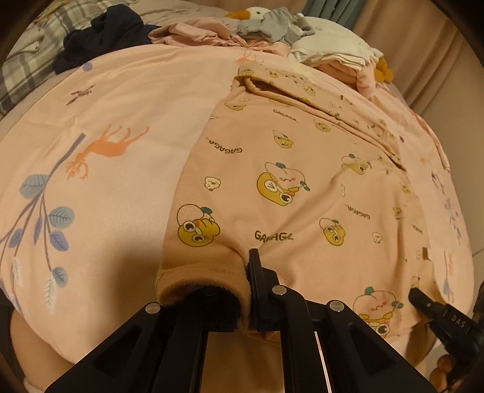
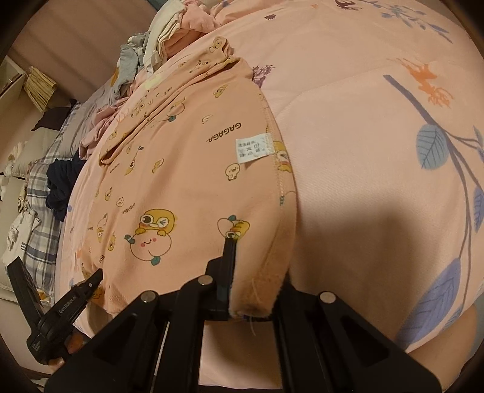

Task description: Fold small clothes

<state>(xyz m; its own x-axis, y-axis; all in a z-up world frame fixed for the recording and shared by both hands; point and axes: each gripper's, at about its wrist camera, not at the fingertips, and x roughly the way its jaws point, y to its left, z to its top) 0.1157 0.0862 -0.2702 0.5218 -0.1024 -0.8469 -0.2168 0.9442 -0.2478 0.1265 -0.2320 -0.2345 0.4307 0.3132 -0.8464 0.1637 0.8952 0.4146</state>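
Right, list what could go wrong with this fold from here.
1. Each gripper pinches only a hem corner of the peach cartoon-print garment: left gripper, right gripper. Thin bites could slip on lifting.
2. The far end is already bunched into ridges, so folding may trap creases.
3. The care label sticks out and could end up outside the fold.

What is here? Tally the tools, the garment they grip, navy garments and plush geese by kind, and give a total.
Tools: 2 (left tool, right tool)
Gripped cartoon-print garment: 1
Navy garment: 1
Plush goose: 1
Total: 5
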